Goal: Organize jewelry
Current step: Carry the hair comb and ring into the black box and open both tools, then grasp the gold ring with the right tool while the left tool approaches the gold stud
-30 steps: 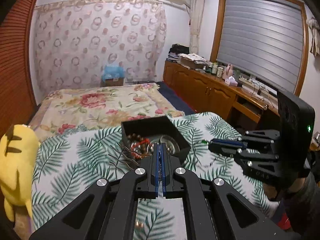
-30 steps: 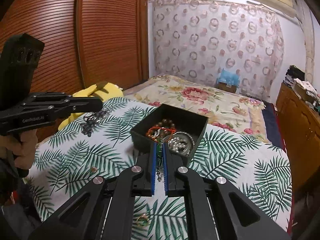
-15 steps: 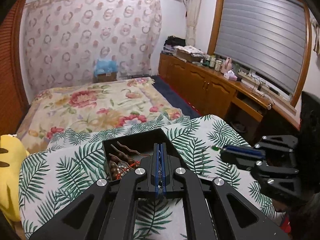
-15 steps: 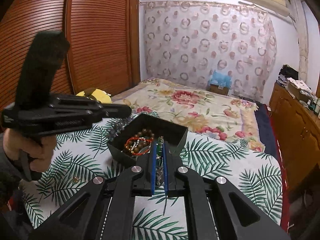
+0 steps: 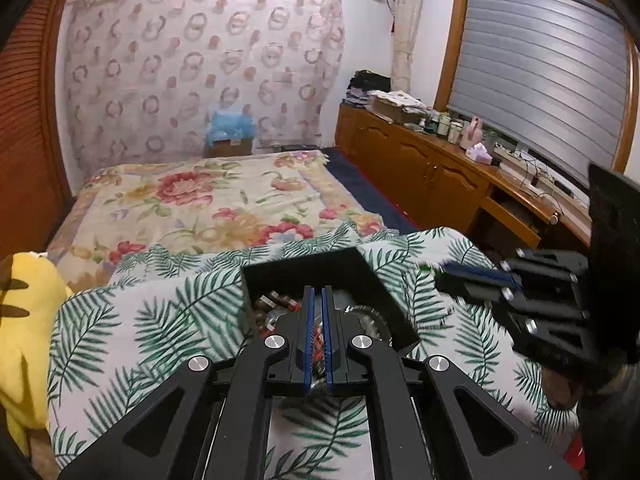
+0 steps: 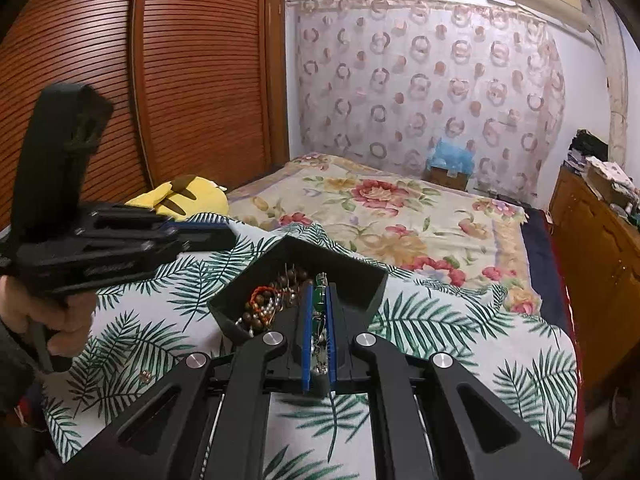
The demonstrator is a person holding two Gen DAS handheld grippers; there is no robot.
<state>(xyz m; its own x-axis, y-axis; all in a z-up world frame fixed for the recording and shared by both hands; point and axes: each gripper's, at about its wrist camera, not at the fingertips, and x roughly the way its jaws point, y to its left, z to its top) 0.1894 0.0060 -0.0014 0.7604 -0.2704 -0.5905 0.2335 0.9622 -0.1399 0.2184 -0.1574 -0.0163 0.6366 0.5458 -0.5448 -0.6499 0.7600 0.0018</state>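
A black open box (image 5: 352, 272) (image 6: 352, 280) sits on the palm-leaf cloth and holds brown and red bead bracelets (image 6: 264, 300) and a silver chain (image 5: 372, 316). My left gripper (image 5: 316, 292) hangs over the box's near side with its blue pads slightly apart and nothing between them. My right gripper (image 6: 318, 292) is shut on a green beaded piece (image 6: 319, 304) over the box's near edge; it also shows in the left wrist view (image 5: 476, 274) to the right of the box.
A small ring or earring (image 6: 144, 376) lies on the cloth near the left hand. A yellow plush toy (image 5: 24, 320) sits at the left. A floral bedspread (image 5: 200, 200) lies beyond, with wooden cabinets (image 5: 420, 172) to the right.
My left gripper has opened a little over the box; the dark hairpins it carried are gone from its tip. My right gripper moved closer to the box with the green piece.
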